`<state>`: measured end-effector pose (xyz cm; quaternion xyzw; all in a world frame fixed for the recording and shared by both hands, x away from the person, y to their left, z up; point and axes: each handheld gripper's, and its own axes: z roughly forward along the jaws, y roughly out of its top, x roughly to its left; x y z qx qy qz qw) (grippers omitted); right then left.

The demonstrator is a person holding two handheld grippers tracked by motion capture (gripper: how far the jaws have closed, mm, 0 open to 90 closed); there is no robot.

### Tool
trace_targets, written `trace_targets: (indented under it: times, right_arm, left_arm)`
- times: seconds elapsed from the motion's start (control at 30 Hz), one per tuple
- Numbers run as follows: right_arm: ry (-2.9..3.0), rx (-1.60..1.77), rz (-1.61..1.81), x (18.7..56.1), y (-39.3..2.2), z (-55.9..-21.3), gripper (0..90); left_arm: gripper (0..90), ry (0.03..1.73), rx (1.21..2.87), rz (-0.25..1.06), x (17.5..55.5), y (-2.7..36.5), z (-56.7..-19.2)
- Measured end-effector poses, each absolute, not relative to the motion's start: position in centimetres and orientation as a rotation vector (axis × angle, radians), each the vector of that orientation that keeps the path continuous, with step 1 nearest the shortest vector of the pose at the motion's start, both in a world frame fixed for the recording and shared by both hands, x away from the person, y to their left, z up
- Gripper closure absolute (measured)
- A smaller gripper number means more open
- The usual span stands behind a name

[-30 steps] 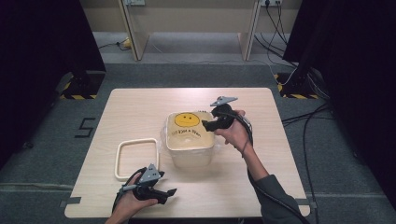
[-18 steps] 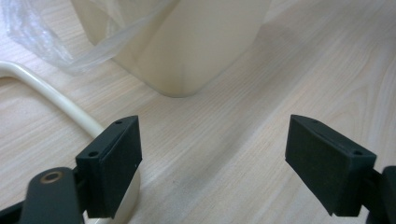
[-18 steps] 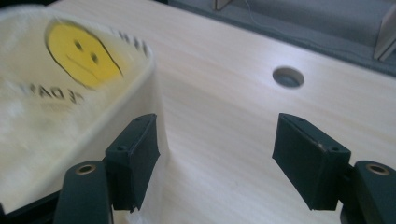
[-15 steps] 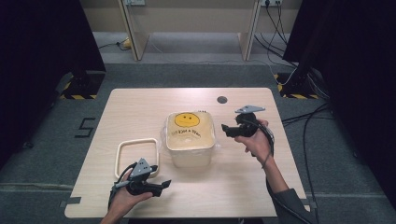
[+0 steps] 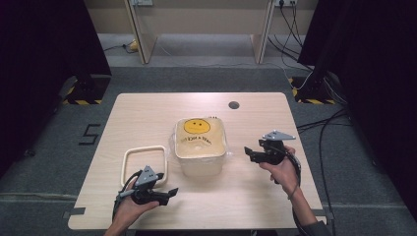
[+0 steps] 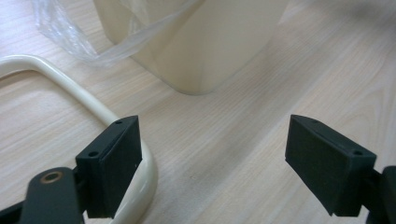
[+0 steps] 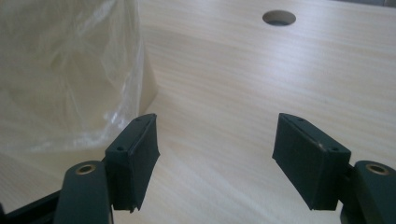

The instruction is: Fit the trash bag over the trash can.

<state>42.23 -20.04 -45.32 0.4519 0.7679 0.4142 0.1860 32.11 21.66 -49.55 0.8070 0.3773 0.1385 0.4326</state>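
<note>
Cream plastic bin [image 5: 200, 156], crinkly clear liner [image 7: 70, 79], rounded-square ring [image 5: 143, 161].

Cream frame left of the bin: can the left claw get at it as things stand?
Probably yes. The left claw is open, right beside the cream frame, whose near corner lies against one jaw, with nothing between.

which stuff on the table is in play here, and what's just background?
In play: cream bin with its clear plastic liner; cream rectangular frame; left gripper and right gripper, both open and holding nothing.

Background: table's cable hole; floor cables; floor marking "5".
</note>
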Motion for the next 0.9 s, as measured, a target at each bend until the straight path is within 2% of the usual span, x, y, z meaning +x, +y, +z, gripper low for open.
trace_targets:
  times: [0.57, 0.9]
  right_arm:
    - [2.149, 1.341, 1.19, 37.9, -23.0, -47.5, 28.3]
    - [2.175, 1.342, 1.168, 35.7, -23.1, -48.5, 20.9]
  left_arm:
    - [18.1, 0.986, 2.014, 0.413, 32.8, 23.3, -49.4]
    - [18.0, 0.996, 2.016, 0.413, 33.1, 23.5, -49.5]
